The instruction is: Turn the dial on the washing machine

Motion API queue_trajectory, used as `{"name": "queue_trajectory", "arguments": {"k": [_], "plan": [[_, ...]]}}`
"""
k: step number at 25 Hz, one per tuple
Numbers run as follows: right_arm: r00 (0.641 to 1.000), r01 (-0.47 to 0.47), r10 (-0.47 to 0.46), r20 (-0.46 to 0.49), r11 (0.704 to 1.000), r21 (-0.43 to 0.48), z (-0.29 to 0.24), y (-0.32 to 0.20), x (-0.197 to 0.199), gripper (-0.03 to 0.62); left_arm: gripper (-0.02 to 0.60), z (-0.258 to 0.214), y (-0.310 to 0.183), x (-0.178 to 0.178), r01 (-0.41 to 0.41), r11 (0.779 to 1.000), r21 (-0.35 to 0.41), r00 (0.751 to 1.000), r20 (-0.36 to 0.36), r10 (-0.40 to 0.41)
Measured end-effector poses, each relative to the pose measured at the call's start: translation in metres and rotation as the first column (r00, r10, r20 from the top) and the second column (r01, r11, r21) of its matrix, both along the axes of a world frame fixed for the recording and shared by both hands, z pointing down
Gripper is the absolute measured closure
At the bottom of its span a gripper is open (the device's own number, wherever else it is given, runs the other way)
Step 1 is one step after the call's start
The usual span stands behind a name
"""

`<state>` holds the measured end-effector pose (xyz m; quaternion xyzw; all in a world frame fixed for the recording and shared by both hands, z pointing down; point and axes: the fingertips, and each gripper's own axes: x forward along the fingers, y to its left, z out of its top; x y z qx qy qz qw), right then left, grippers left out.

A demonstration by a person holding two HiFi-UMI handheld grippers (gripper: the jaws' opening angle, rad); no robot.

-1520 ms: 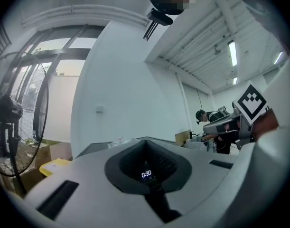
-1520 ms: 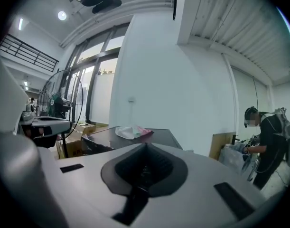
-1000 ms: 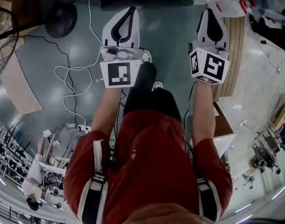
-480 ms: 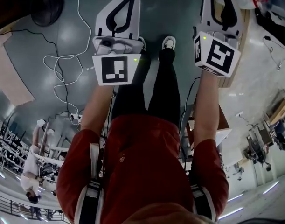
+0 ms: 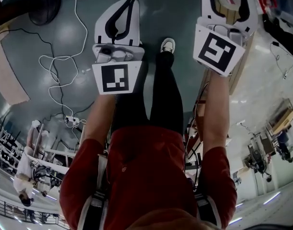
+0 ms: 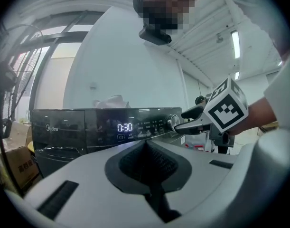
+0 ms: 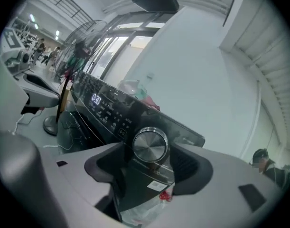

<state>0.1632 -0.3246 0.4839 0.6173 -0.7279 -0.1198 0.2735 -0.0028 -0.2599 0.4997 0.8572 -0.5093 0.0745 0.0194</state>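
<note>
We log grey floor [image 5: 26, 51]: looped white cable [image 5: 51, 80], fan base [image 5: 44, 6], cardboard sheet [image 5: 5, 78] at left edge.

Round silver dial [image 7: 150, 145] on black washing machine [image 7: 107, 109] panel.

The way to the dial [image 7: 150, 146] from the front is taken: the right tool [image 7: 152, 167], jaws just opened, has the dial between them with a gap each side. Left of the dial the panel [image 6: 88, 127] front is open. A fan [image 7: 71, 61] stands further left.
</note>
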Motion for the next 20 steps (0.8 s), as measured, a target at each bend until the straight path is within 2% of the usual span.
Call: {"name": "queue_trajectory", "arguments": {"k": [4,11,17,20], "plan": [[0.986,0.027,-0.024,-0.164,1.000,0.015,0.007,-0.007,0.003,0.279,0.565,0.013,-0.002,0.009,0.027,1.000,0.007,1.000,-0.016,-0.027],[0.932,0.055,-0.035,-0.361,0.997,0.047,0.023,-0.018,0.007,0.267,0.565,0.032,-0.009,0.023,0.045,0.999,0.025,0.999,-0.005,-0.045],[0.904,0.068,-0.040,-0.427,0.996,0.049,0.023,-0.030,0.008,0.264,0.565,0.037,-0.009,0.026,0.050,0.999,0.007,0.999,0.007,-0.050],[0.898,0.061,-0.024,-0.439,0.996,0.069,0.021,-0.029,0.013,0.311,0.565,0.038,-0.005,0.030,0.052,0.999,0.007,0.999,0.006,-0.052]]}}
